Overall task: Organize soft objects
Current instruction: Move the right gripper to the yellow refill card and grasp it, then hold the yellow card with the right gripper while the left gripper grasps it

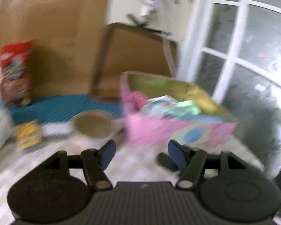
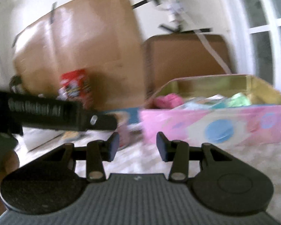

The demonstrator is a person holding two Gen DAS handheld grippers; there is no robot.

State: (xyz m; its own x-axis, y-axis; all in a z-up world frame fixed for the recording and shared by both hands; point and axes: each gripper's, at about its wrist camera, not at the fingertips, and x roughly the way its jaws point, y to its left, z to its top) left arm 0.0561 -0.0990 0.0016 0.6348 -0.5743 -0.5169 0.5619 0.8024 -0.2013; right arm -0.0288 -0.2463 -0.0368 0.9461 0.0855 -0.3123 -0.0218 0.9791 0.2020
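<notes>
Both views are blurred by motion. A pink open box (image 1: 178, 131) with a blue dot on its side stands on the pale floor and holds soft things: a pink one (image 1: 138, 98), a green one (image 1: 187, 106) and pale ones. It also shows in the right wrist view (image 2: 215, 123), with the pink soft thing (image 2: 168, 99) and the green one (image 2: 239, 98) inside. My left gripper (image 1: 141, 154) is open and empty, just in front of the box. My right gripper (image 2: 137, 145) is open and empty, near the box's left corner. The left gripper's black body (image 2: 46, 112) crosses the right view.
A round tan bowl (image 1: 92, 126) and a yellow packet (image 1: 28, 135) lie left of the box on the floor. A red snack box (image 1: 16, 75) stands on a teal mat (image 1: 65, 108). Big cardboard boxes (image 1: 133, 60) stand behind. A white glass door (image 1: 243, 56) is at the right.
</notes>
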